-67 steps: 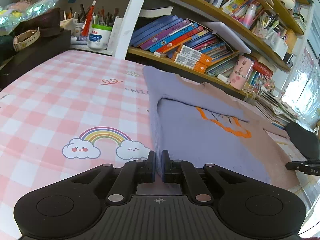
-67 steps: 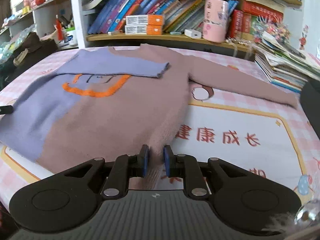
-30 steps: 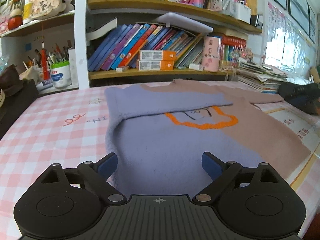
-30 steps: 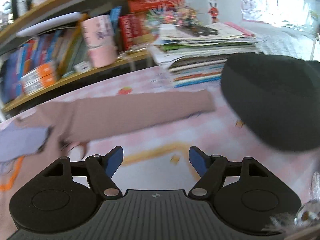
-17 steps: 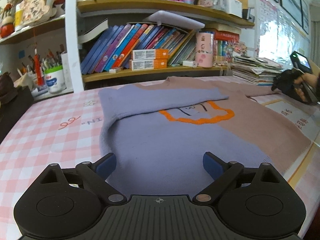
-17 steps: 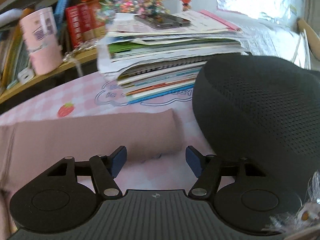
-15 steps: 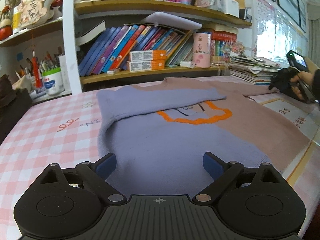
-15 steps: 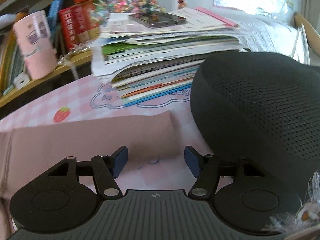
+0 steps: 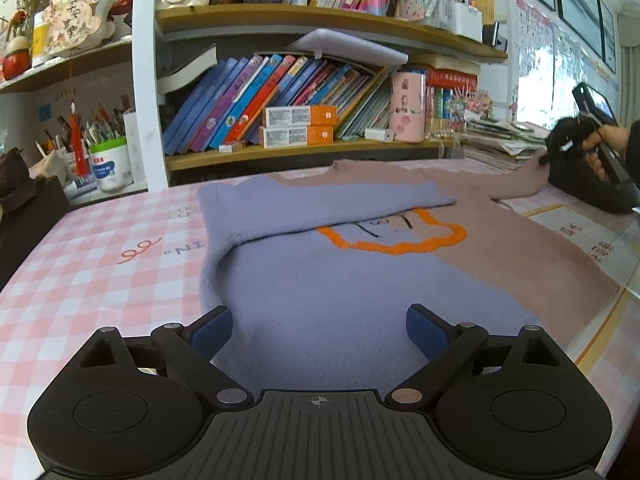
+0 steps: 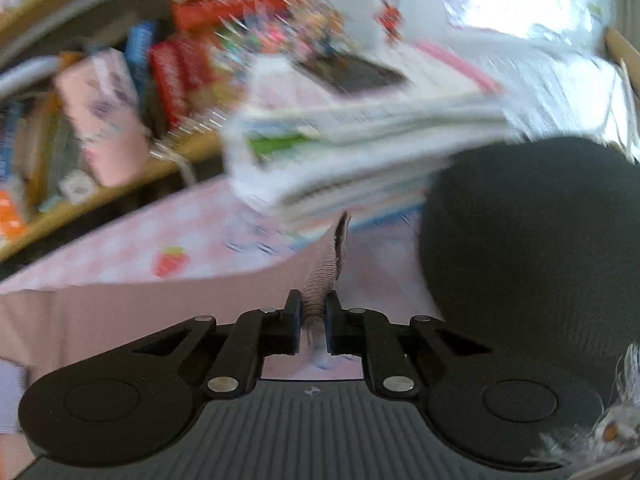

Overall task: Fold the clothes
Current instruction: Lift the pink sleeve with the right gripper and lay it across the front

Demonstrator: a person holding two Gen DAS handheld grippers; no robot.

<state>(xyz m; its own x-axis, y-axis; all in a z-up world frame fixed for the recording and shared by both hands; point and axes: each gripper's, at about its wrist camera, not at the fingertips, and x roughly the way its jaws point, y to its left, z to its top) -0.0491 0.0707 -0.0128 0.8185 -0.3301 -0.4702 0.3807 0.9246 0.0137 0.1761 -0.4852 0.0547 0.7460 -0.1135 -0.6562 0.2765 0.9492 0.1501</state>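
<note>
A purple and dusty-pink sweater [image 9: 360, 264] with an orange outline on its chest lies flat on the pink checked tablecloth [image 9: 100, 264]. Its purple sleeve [image 9: 320, 204] is folded across the chest. My left gripper [image 9: 319, 326] is open and empty, just above the purple hem. My right gripper [image 10: 312, 322] is shut on the cuff of the pink sleeve [image 10: 324, 268], which stands pinched between the fingers. In the left wrist view the right gripper [image 9: 576, 148] holds that sleeve's end at the far right.
A bookshelf [image 9: 304, 148] with books and a pink cup [image 9: 407, 106] runs along the back. A stack of papers [image 10: 360, 148] and a black rounded object [image 10: 540, 248] sit right beside the right gripper. A dark bag [image 9: 24, 208] is at far left.
My right gripper has closed on the pink sleeve cuff and the cuff now stands up off the table; that view is blurred by motion. The left gripper has stayed open over the hem.
</note>
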